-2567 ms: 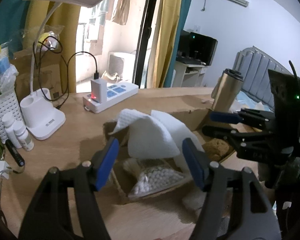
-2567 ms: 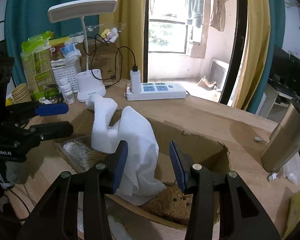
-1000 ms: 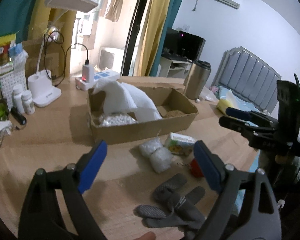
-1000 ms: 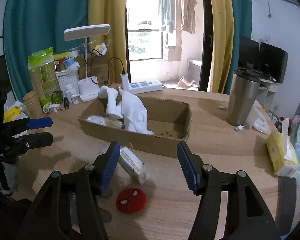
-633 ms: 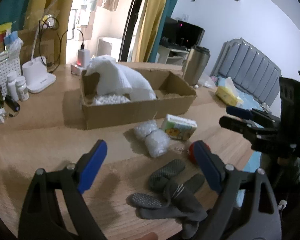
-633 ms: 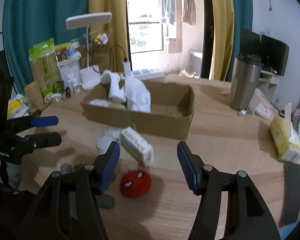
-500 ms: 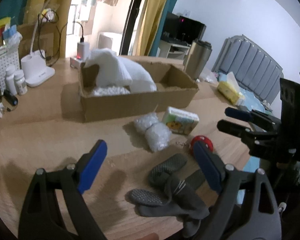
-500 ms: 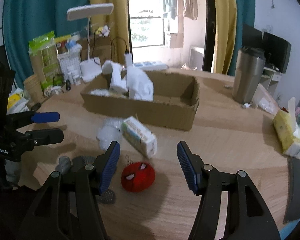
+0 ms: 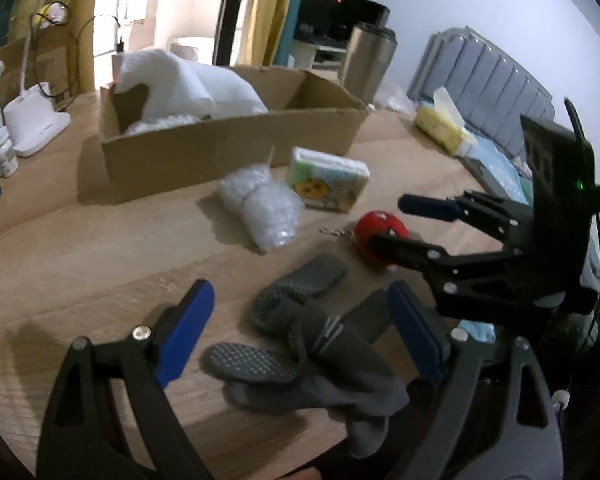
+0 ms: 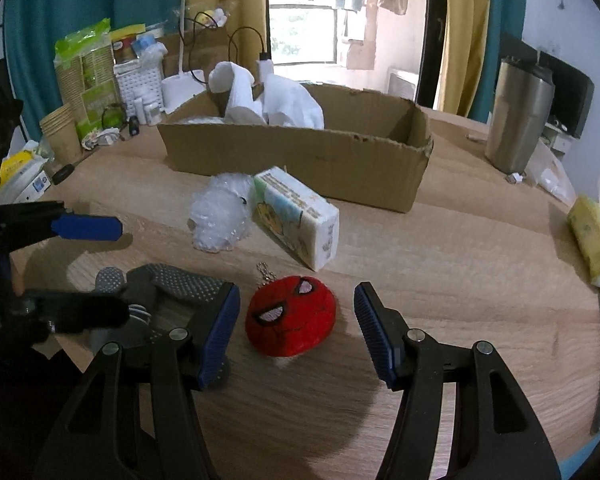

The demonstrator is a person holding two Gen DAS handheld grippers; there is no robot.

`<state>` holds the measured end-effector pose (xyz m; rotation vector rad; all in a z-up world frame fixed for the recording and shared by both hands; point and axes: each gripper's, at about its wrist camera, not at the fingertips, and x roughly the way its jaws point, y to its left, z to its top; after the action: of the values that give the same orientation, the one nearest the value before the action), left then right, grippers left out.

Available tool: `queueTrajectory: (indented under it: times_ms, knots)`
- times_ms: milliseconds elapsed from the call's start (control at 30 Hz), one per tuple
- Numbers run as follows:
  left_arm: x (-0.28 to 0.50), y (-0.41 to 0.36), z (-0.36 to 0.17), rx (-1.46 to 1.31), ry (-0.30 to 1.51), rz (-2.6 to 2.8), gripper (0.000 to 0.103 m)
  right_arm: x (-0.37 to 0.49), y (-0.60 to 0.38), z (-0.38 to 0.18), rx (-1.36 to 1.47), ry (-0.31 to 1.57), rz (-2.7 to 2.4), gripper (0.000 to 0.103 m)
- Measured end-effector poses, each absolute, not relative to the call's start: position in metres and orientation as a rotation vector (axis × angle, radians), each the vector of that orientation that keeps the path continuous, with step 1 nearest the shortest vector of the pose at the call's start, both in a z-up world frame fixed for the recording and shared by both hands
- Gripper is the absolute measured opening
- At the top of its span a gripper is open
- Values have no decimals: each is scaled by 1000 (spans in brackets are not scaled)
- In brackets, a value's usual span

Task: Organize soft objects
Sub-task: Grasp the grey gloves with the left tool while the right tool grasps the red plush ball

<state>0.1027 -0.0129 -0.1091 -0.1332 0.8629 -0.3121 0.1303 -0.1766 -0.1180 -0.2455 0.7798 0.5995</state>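
A cardboard box (image 10: 300,156) stands on the wooden table with white cloth (image 10: 276,104) piled at its left end. In front of it lie a bubble-wrap roll (image 10: 220,212), a tissue pack (image 10: 296,216), a red plush head with a keychain (image 10: 292,320) and grey grip socks (image 9: 300,344). My left gripper (image 9: 300,336) hangs open over the socks, its blue pads either side of them. My right gripper (image 10: 296,332) is open with the red plush between its pads, not touching. The same red plush (image 9: 380,232) shows partly behind the right gripper's fingers in the left wrist view.
A steel tumbler (image 10: 520,120) stands right of the box. A yellow tissue packet (image 10: 596,236) lies at the table's right edge. A desk lamp (image 10: 184,76), a power strip, bottles, paper cups and a white basket (image 10: 140,80) crowd the back left.
Both grippers have sunk toward the table and drawn back from the box. The socks now sit between the left pads and the red plush between the right pads. Neither opening changed.
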Motion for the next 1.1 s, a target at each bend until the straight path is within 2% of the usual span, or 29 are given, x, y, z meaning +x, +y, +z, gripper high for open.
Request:
queueTrajectory:
  times_ms: [167, 300, 533, 667, 800, 967, 1100]
  knots:
    - [104, -21, -112, -95, 891, -321, 90, 130, -174, -127, -262, 790, 590, 62]
    - [104, -27, -118, -70, 921, -330, 90, 128, -176, -129, -273, 787, 598, 50]
    - [102, -33, -123, -45, 935, -347, 87, 128, -188, -125, -260, 775, 591, 49]
    - [101, -37, -125, -19, 940, -342, 63, 129, -198, -120, -224, 753, 592, 49]
    - [99, -38, -125, 4, 939, -346, 57, 130, -205, -117, -206, 742, 580, 49]
    - [98, -35, -124, -6, 931, -345, 42, 132, -211, -115, -189, 737, 574, 49]
    - [98, -35, -122, -9, 914, -343, 41, 131, -212, -113, -183, 730, 573, 49]
